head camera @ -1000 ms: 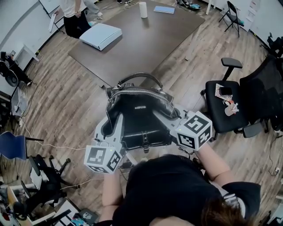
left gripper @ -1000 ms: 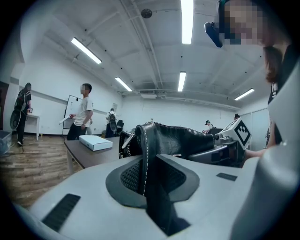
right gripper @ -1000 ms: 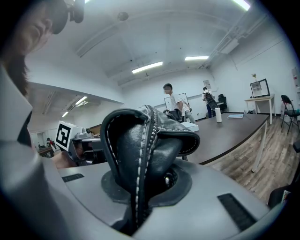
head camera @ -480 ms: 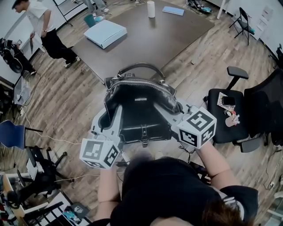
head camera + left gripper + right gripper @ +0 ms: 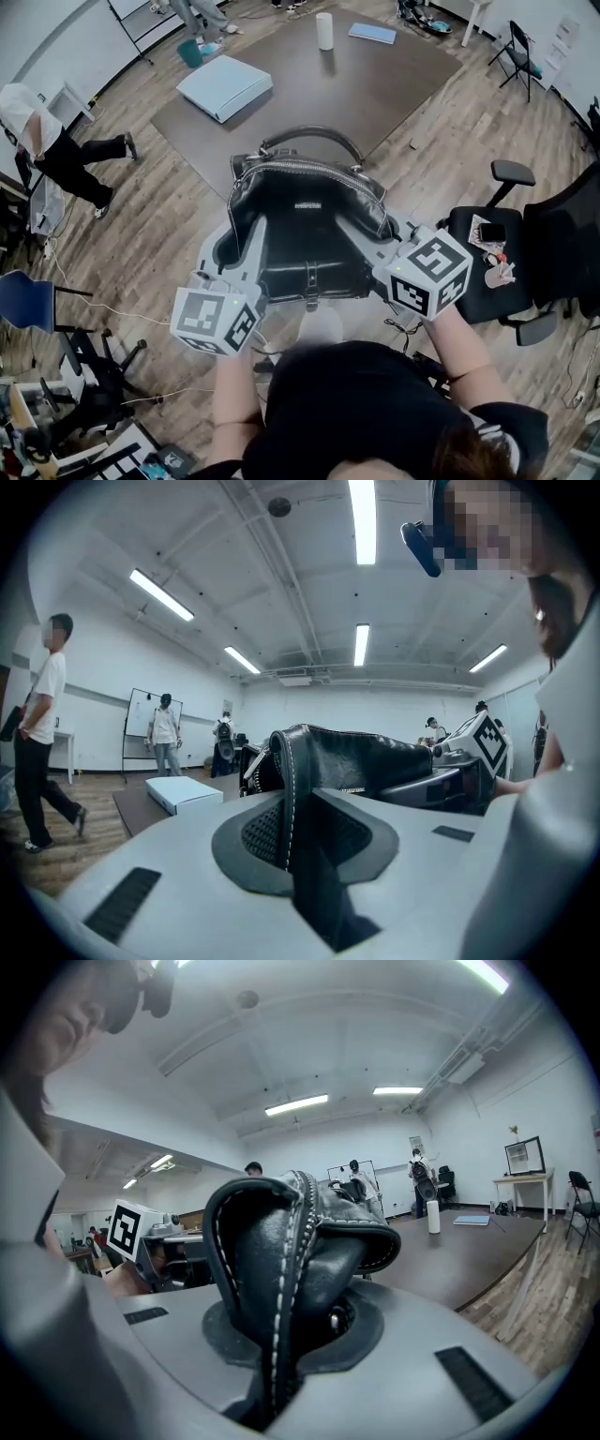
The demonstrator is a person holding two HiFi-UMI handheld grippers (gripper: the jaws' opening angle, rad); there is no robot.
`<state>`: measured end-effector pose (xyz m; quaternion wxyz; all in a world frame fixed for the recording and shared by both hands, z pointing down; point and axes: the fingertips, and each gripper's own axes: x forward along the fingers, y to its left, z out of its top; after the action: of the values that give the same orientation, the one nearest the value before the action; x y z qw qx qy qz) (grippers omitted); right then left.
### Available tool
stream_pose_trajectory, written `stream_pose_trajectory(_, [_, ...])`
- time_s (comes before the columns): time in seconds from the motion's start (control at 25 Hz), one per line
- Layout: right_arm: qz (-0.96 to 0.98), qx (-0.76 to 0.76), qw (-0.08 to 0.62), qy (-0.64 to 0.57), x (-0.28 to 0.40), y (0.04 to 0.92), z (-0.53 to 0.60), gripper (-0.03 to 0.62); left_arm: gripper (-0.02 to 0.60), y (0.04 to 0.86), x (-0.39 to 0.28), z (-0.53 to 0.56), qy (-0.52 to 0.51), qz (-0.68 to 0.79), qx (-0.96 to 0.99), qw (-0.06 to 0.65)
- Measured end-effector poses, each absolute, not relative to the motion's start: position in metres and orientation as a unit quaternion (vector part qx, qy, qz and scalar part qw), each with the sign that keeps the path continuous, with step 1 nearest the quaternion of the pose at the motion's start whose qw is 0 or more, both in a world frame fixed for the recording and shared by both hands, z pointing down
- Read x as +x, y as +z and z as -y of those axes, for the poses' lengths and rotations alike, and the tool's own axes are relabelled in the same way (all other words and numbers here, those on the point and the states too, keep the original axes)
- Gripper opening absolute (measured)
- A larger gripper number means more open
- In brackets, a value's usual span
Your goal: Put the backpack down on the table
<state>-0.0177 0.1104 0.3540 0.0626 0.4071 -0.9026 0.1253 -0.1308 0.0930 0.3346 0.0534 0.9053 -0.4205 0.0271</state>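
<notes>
A black leather backpack (image 5: 305, 220) with a top handle hangs in the air between both grippers, short of the near corner of the brown table (image 5: 375, 89). My left gripper (image 5: 236, 255) is shut on the backpack's left side strap, which runs between its jaws (image 5: 302, 855). On the other side, my right gripper (image 5: 373, 248) is shut on a fold of the stitched leather edge (image 5: 277, 1354). In the left gripper view the backpack (image 5: 366, 759) fills the middle. The right gripper view shows the backpack (image 5: 291, 1232) bulging up out of the jaws.
On the table lie a flat white box (image 5: 225, 86), a white cylinder (image 5: 325, 31) and a light blue booklet (image 5: 373, 33). A black office chair (image 5: 502, 253) with small items on its seat stands at the right. A person (image 5: 52, 145) walks at the left on the wooden floor.
Both grippers and the backpack have moved forward toward the table and a little up. The person at the left has walked farther left, away from the table.
</notes>
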Motion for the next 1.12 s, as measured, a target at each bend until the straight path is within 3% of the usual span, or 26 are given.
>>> stream_pose_trajectory(0.28, [0.901, 0.407, 0.072, 0.131, -0.022, 0.347, -0.042, 0.055, 0.077, 0.327, -0.134, -0.027, 0.025, 0.409, 0.909, 0.07])
stream_pose_trajectory(1.12, [0.915, 0.387, 0.06, 0.097, -0.037, 0.31, 0.128, 0.055, 0.074, 0.287, -0.15, 0.134, 0.011, 0.428, 0.903, 0.032])
